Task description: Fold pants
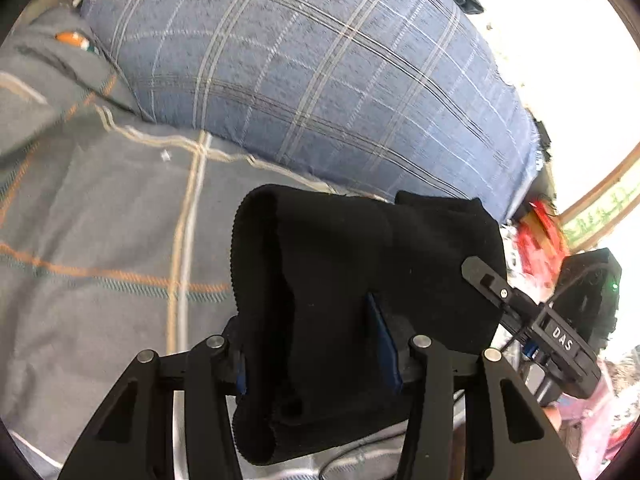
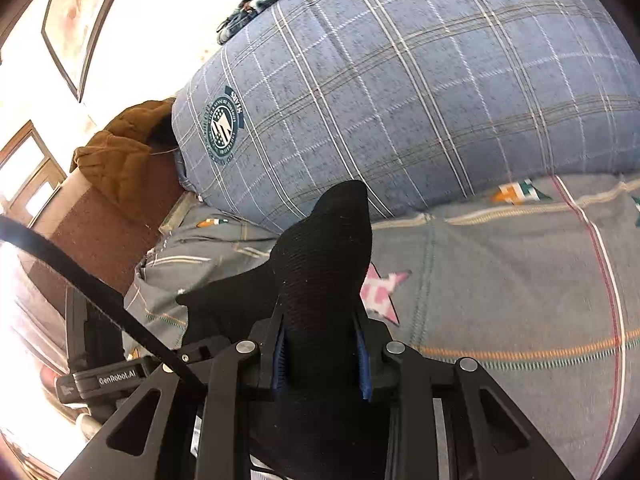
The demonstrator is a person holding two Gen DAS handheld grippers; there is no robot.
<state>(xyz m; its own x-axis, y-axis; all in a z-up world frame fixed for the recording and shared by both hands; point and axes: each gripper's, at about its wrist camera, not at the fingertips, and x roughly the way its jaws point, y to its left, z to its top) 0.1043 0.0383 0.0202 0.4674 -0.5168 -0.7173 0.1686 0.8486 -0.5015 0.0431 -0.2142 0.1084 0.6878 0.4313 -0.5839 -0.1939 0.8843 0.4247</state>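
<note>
The black knit pants hang bunched between both grippers above a grey plaid bed sheet. My left gripper is shut on the pants, with the ribbed edge folded over the fingers and a blue pad showing. My right gripper is shut on the pants, and a peak of cloth sticks up between its blue pads. The right gripper also shows in the left wrist view at the right, close to the pants.
A large blue plaid pillow lies on the bed just beyond the pants and also shows in the right wrist view. A brown jacket lies at the bed's left end. Red and pink items sit beside the bed.
</note>
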